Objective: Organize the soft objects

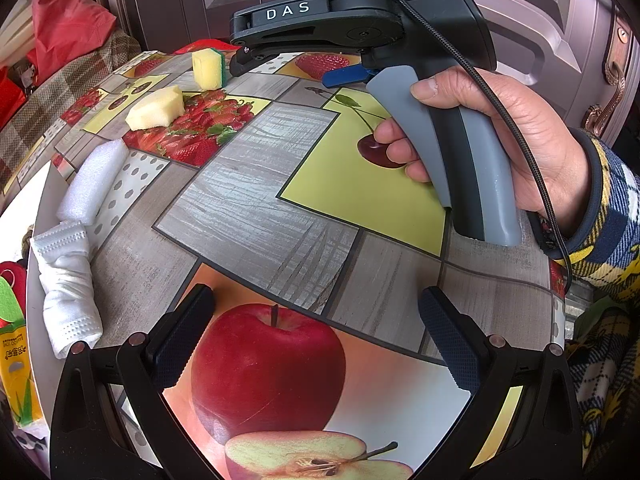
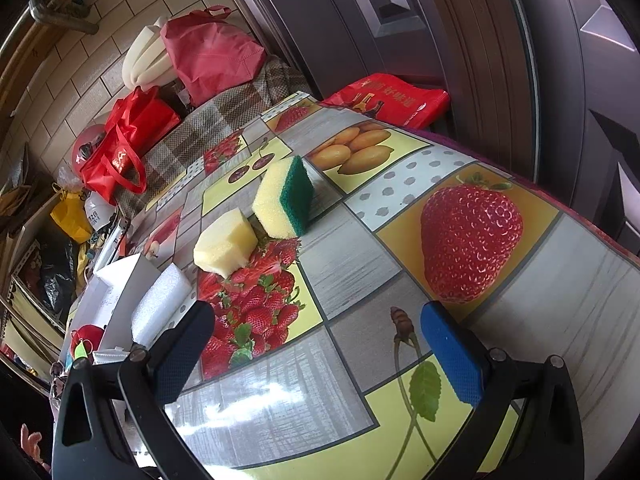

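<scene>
A yellow sponge with a green scouring side (image 2: 286, 198) stands on edge on the fruit-print table (image 2: 540, 280); it also shows in the left wrist view (image 1: 208, 68). A pale yellow foam block (image 2: 224, 242) lies beside it, seen too in the left wrist view (image 1: 157, 109). A white foam piece (image 1: 94, 182) and a rolled white cloth (image 1: 68, 280) lie along the table's left edge. My left gripper (image 1: 316, 340) is open and empty over the apple print. My right gripper (image 2: 316, 350) is open and empty, short of the sponges; its body (image 1: 360, 28) shows in the left wrist view.
Red bags (image 2: 124, 148) and a checked cover (image 2: 224, 116) lie beyond the table's far edge. A red packet (image 2: 388, 100) rests at the far side by the dark door (image 2: 480, 40). A white box (image 2: 108, 292) sits at the left edge.
</scene>
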Demonstrator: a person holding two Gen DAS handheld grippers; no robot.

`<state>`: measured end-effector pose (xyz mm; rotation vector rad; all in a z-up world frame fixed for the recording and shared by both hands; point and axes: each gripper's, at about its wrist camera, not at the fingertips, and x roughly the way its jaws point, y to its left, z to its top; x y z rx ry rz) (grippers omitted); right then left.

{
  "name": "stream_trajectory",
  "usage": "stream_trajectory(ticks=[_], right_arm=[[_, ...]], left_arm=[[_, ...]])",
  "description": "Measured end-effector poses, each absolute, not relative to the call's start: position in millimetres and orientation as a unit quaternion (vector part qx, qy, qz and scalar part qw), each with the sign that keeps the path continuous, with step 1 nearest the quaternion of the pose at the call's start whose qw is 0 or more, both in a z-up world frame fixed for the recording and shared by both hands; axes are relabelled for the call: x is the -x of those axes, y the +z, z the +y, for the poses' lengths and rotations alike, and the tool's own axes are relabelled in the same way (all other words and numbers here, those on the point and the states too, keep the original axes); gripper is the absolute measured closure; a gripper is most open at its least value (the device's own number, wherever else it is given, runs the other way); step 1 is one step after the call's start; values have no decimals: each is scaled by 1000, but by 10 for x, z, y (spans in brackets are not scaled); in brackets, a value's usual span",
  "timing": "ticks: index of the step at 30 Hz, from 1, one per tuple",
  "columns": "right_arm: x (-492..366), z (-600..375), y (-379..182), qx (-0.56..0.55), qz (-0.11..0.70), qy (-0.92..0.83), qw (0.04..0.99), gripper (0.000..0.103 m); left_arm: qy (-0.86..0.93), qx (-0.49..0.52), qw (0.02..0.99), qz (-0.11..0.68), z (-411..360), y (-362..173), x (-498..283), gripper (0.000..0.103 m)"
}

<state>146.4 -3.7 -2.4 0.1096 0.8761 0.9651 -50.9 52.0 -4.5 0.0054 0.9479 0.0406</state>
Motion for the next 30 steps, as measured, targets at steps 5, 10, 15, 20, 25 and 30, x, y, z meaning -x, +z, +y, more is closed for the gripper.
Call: stream_trajectory(ticks=[5,10,15,20,25,30], right_arm=[[-1466,-43,-25,-51,407,449,794,0],[-1469,-47,-30,-52,407,448,794,0],[-1473,-54,-35,-52,407,448,794,0],[-1458,-38,-19,-52,407,448,794,0],[-1458,-34,-23,-54,407,449,794,0],[-1462,-38,-24,-55,408,449,793,0]], left_arm=[[20,-3,890,456,520,-44,509,1],[20,-3,890,456,520,-45,509,1],[20,-3,890,456,520,-45,509,1],[20,-2,890,456,522,-47,508,1],[20,-2,890,456,524,-49,507,1],[20,-2,890,456,531,-51,501,1]])
